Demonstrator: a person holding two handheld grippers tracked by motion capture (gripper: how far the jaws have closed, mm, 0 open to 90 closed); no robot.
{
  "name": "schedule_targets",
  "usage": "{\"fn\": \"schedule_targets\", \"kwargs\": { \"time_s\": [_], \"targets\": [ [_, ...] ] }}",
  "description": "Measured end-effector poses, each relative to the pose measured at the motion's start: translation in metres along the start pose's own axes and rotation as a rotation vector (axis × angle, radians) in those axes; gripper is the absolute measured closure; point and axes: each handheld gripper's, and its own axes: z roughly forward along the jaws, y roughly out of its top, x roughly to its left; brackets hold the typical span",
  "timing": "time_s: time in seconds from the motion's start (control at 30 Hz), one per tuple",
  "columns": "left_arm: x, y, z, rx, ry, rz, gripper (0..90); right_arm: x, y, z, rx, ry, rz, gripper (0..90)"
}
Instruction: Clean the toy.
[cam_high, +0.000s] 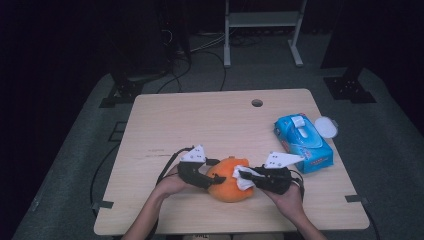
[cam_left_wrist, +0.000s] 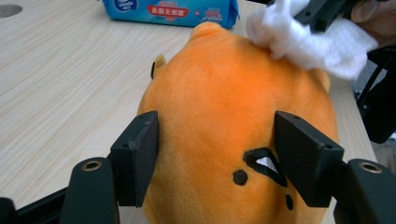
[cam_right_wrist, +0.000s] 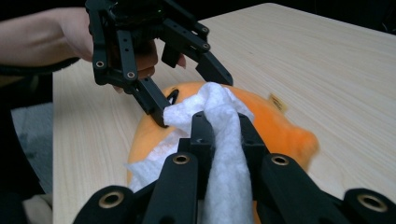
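An orange plush toy (cam_high: 229, 187) (cam_left_wrist: 224, 107) lies near the table's front edge. My left gripper (cam_high: 212, 179) (cam_left_wrist: 217, 154) comes in from the left and is shut on it, a pad pressed into each side next to the stitched face. My right gripper (cam_high: 245, 176) (cam_right_wrist: 222, 121) is shut on a crumpled white tissue (cam_high: 243, 179) (cam_right_wrist: 219, 102) and holds it against the top of the toy (cam_right_wrist: 275, 126). The tissue (cam_left_wrist: 308, 42) rests on the toy's far upper side in the left gripper view. In the right gripper view the left gripper (cam_right_wrist: 192, 98) straddles the toy's far end.
A blue pack of wet wipes (cam_high: 303, 142) (cam_left_wrist: 173, 10) lies at the right of the wooden table (cam_high: 200, 120), its white lid (cam_high: 326, 126) beside it. A cable hole (cam_high: 257, 103) sits near the far edge. Cables trail off the left side.
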Motion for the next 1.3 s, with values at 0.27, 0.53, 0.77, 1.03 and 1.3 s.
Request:
{"fn": "schedule_targets", "kwargs": {
  "time_s": [0.27, 0.53, 0.77, 1.03, 1.3],
  "targets": [
    [0.0, 0.0, -0.001, -0.01, -0.013, -0.014, 33.2, -0.019, -0.005, -0.004, 0.012, -0.056, 0.044, 80.2],
    [-0.014, 0.011, 0.011, -0.012, 0.013, 0.02, 29.9, -0.008, 0.004, 0.004, 0.004, -0.043, -0.004, 80.1],
    [-0.017, 0.015, 0.011, -0.023, 0.021, 0.052, 20.2, -0.006, 0.004, 0.01, 0.014, -0.024, -0.02, 80.2],
    [-0.01, 0.01, 0.008, -0.011, 0.007, -0.006, 23.0, -0.028, -0.004, -0.001, 0.009, -0.054, 0.063, 80.2],
    [-0.021, 0.022, 0.01, 0.0, 0.036, 0.039, 30.1, 0.004, 0.012, 0.005, -0.008, -0.043, -0.09, 80.2]
  ]
}}
